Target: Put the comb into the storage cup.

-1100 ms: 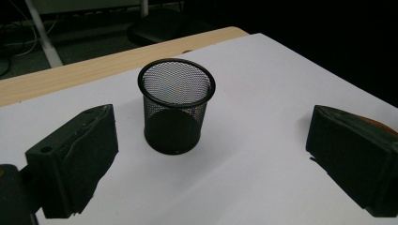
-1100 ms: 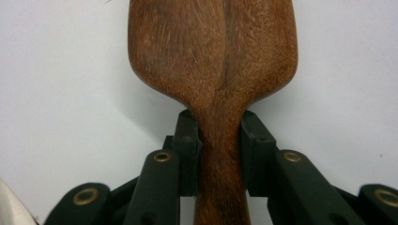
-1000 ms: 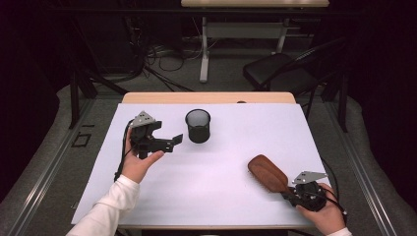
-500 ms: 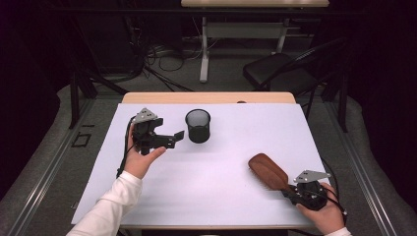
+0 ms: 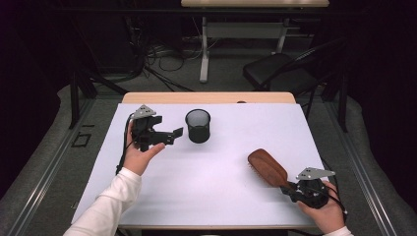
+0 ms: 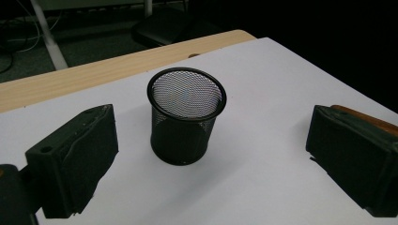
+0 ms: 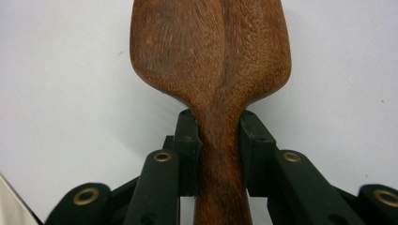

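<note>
A wooden hairbrush [image 5: 267, 167] lies on the white table sheet [image 5: 216, 187] at the right, bristles down. My right gripper [image 5: 291, 188] is shut on its handle [image 7: 220, 154], with the jaws pressed against both sides. A black mesh cup [image 5: 197, 126] stands upright near the back middle of the sheet. My left gripper [image 5: 176, 136] hovers just left of the cup, jaws open and pointed at it. In the left gripper view the cup [image 6: 185, 115] stands between and beyond the two wide-apart pads, untouched.
The sheet covers a wooden table whose far edge [image 5: 206, 97] shows bare. Beyond it are a chair [image 5: 280, 73], cables and table legs on the dark floor. Both sleeves come in from the bottom edge.
My left gripper has drifted slightly up and toward the cup. The right gripper and brush have stayed put.
</note>
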